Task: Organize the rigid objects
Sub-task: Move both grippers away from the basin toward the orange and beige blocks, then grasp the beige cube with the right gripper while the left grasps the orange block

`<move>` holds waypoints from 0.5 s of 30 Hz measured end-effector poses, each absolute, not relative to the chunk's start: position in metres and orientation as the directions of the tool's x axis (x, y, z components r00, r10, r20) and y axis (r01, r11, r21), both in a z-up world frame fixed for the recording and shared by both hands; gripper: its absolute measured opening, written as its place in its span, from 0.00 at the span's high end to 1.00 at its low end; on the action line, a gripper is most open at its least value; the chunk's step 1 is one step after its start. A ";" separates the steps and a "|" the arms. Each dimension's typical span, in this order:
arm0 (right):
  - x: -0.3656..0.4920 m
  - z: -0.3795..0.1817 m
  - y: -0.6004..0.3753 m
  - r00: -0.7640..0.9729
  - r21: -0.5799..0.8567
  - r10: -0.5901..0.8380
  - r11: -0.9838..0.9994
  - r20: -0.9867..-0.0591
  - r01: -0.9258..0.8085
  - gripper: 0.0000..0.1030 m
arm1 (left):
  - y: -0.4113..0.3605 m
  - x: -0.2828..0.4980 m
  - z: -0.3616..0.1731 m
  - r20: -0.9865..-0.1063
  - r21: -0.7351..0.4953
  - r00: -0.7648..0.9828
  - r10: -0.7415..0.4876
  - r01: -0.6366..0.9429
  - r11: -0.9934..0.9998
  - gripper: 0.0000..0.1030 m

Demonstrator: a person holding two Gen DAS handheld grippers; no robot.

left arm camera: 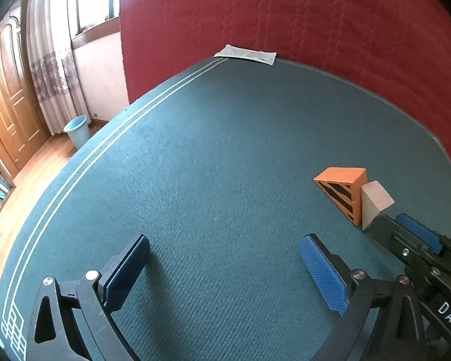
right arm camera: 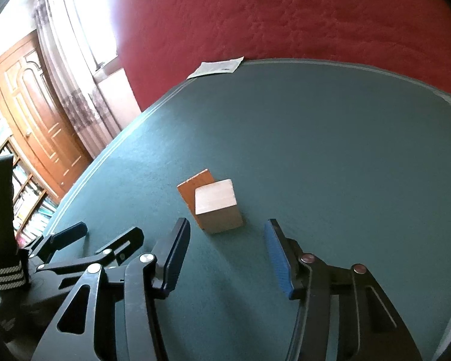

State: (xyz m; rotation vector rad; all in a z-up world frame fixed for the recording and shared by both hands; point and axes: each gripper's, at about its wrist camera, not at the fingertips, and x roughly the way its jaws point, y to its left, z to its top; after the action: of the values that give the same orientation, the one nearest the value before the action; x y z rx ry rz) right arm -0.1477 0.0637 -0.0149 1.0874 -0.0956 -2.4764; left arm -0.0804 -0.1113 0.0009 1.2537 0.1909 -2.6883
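Hidden in the right wrist view: most of the orange wedge (right arm camera: 195,188), tucked behind the wood block (right arm camera: 218,206), only a sloped face and edge showing at 10 o'clock of the block. Striped black side visible only in the left wrist view, wedge (left arm camera: 344,194), with the block (left arm camera: 374,203) touching it at 3 o'clock. Cut off there: the block's lower corner, behind the right claw's finger. Paper (left arm camera: 246,54) at the far table edge, print too small to read. Table (left arm camera: 210,150) covered in green cloth, red quilt (left arm camera: 315,24) behind, bin (left arm camera: 77,131) on the floor at 9 o'clock.

Right claw (right arm camera: 227,249) part open, nothing gripped; jaws apart with the block just beyond the tips at 12 o'clock, slightly left of centre, not between the pads. Whether the near tip touches the block: cannot tell. Both pieces resting on the cloth, pressed together.

Left claw (left arm camera: 225,267) wide open, empty, only bare cloth between the fingers; wedge and block well off at 2 o'clock. Seen from the right wrist, left claw (right arm camera: 105,234) at 9 o'clock, partly blocked by the right one's frame, with a striped sleeve (right arm camera: 3,240) at the left edge.
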 end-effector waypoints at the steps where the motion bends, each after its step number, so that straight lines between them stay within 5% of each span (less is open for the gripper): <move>1: -0.149 -0.015 0.063 -0.596 0.232 -0.415 -0.903 -0.687 0.362 0.52 | -0.112 -0.080 0.001 -0.769 -0.046 -0.631 -0.099 0.209 -0.977 0.01; 15: -0.156 -0.017 0.058 -0.583 0.232 -0.425 -0.896 -0.692 0.378 0.67 | -0.120 -0.082 -0.001 -0.773 -0.050 -0.626 -0.103 0.223 -0.974 0.01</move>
State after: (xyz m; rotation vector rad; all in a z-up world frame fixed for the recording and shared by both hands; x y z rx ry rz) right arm -0.1560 0.0580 -0.0170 1.0942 -0.0813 -2.4515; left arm -0.0816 -0.1196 -0.0013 1.2568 0.2099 -2.6719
